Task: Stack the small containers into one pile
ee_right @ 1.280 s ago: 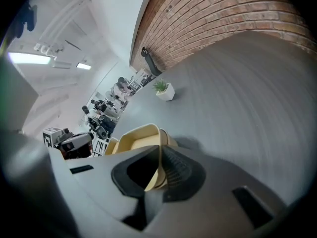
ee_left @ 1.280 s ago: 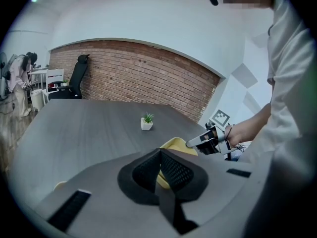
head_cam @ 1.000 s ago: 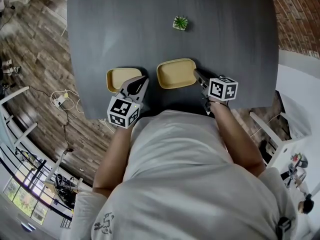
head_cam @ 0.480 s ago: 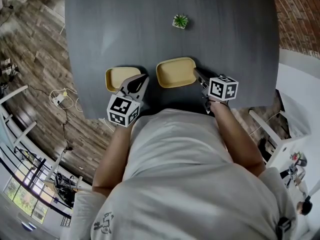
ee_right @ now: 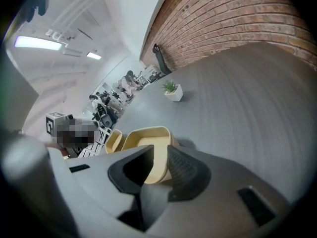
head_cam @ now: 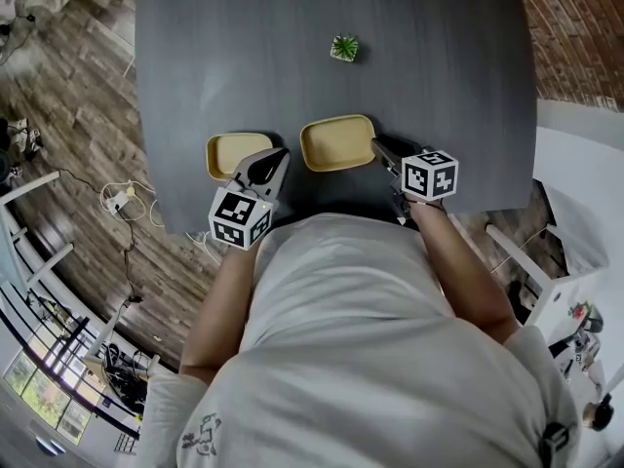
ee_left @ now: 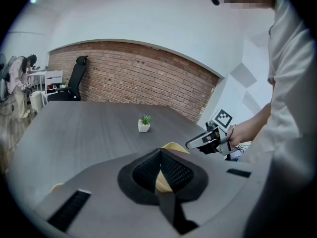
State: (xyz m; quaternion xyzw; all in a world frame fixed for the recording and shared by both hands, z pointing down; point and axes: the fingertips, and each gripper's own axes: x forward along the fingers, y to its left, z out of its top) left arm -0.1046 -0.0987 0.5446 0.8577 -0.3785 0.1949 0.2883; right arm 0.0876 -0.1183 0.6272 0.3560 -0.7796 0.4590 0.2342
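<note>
Forearms extended short of the potted plant point(head_cam: 343, 48): left gripper point(head_cam: 276, 156) clamps left container point(head_cam: 232, 154) by its rim (right gripper point(head_cam: 375, 146), jaws opening, straddles right container point(head_cam: 336, 142)).

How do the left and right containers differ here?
The left container looks smaller than the right container. The jaws of the left gripper are shut on the left one's rim; those of the right gripper are opening, with the right one's rim between them. Both are tan, empty and upright.
</note>
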